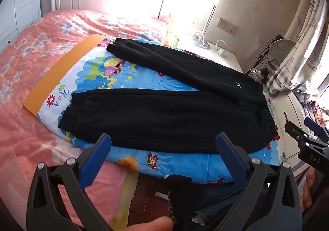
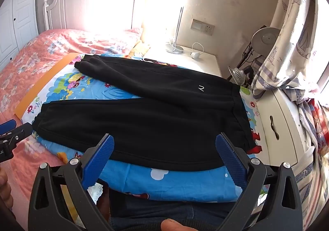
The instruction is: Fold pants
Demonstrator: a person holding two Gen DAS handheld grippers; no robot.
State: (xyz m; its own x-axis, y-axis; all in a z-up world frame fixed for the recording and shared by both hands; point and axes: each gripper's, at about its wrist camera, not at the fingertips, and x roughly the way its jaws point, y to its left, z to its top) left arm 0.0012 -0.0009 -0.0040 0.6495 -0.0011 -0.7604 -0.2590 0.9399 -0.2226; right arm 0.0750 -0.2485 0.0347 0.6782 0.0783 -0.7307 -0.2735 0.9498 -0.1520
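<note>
- While both grippers hang wide open and empty above the near edge of the bed, the black pants (image 1: 164, 115) lie flat just ahead of and below them, untouched and unfolded.
- From the left gripper (image 1: 164, 148), the pants run crosswise: cuffs off to its left, waistband to its right, so the long axis crosses the fingers' line and does not follow it.
- From the right gripper (image 2: 164, 148), the waistband end (image 2: 242, 115) sits just ahead and to its right, making this the likelier hand for that end; the near cuff (image 1: 67, 115) lies closer to the left gripper.
- Spread apart in a shallow V, the two legs part at the cuffs, the far leg (image 2: 144, 78) angling away from both grippers.
- Thick, matte, fleece-like cloth with ribbed cuffs and a small white logo (image 2: 201, 88) near the hip suggests a soft, limp garment.
- Under the pants, a bright cartoon-print sheet (image 1: 185, 161) covers a pink floral bedspread (image 1: 30, 62); the blue finger pads (image 2: 98, 159) look ridged and rubbery.
</note>
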